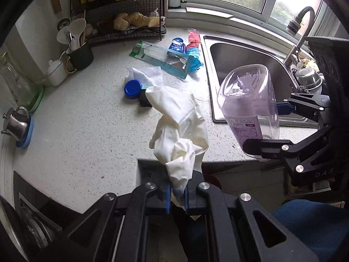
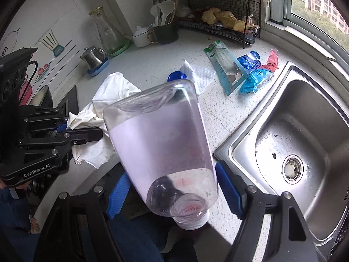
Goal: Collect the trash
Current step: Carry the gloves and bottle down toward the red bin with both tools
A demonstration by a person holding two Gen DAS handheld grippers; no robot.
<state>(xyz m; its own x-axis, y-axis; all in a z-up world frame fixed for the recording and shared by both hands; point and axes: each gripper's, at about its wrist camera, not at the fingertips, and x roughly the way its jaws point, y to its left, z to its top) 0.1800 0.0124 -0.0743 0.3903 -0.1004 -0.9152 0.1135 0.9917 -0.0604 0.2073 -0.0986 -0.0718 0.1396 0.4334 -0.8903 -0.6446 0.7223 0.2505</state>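
Your left gripper [image 1: 176, 196] is clamped on the white glove [image 1: 181, 128], which sticks out ahead of the fingers over the counter [image 1: 87, 131] edge. Your right gripper [image 2: 174, 192] grips the clear bottle [image 2: 161, 144] across its width, long axis along the fingers, cap toward you. Both loads hang at the counter's front; no bin shows (so where to drop them cannot be told). Left behind: blue cap [image 1: 132, 88], paper towel [image 1: 150, 76], wrappers [image 1: 189, 50], nearer your left, with the sink [image 2: 294, 142] to the right
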